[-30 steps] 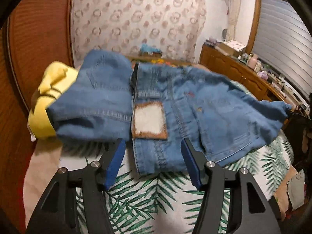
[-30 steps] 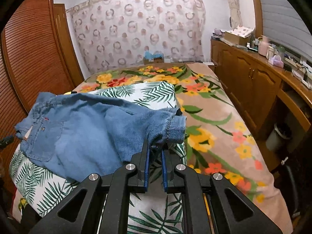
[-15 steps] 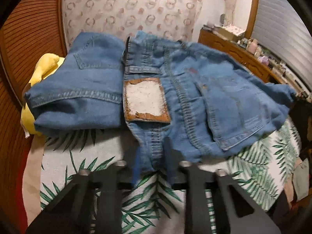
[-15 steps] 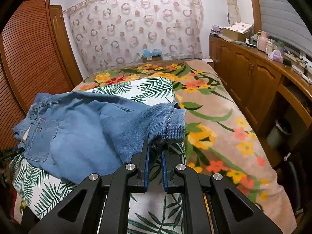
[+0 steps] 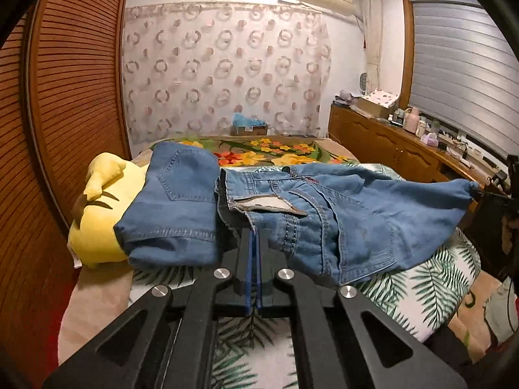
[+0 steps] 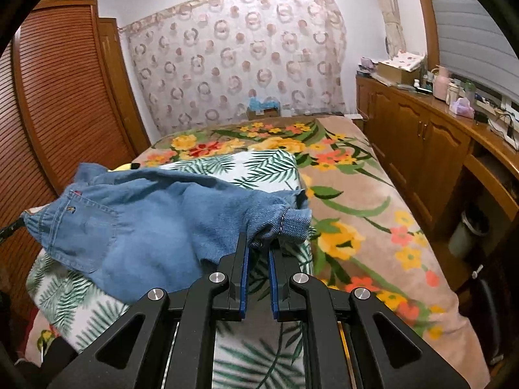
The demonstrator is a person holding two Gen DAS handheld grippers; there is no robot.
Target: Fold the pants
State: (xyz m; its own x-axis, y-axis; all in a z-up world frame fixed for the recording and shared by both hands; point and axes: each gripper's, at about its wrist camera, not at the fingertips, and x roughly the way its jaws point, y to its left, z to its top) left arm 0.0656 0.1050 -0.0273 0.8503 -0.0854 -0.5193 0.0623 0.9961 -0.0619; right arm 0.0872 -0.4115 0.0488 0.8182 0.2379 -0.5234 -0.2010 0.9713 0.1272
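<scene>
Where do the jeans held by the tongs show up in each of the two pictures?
Left wrist view: the jeans spread from centre to right, waistband pinched in the left tongs.
Right wrist view: the jeans fill the left half, leg end pinched in the right tongs.
Shared landmark: the ring-patterned curtain behind the bed.

A home bedroom: floral-blanketed bed [image 6: 373, 201], louvred wardrobe [image 6: 65, 97], curtain [image 6: 236, 55], cluttered sideboard [image 6: 431, 129].
</scene>
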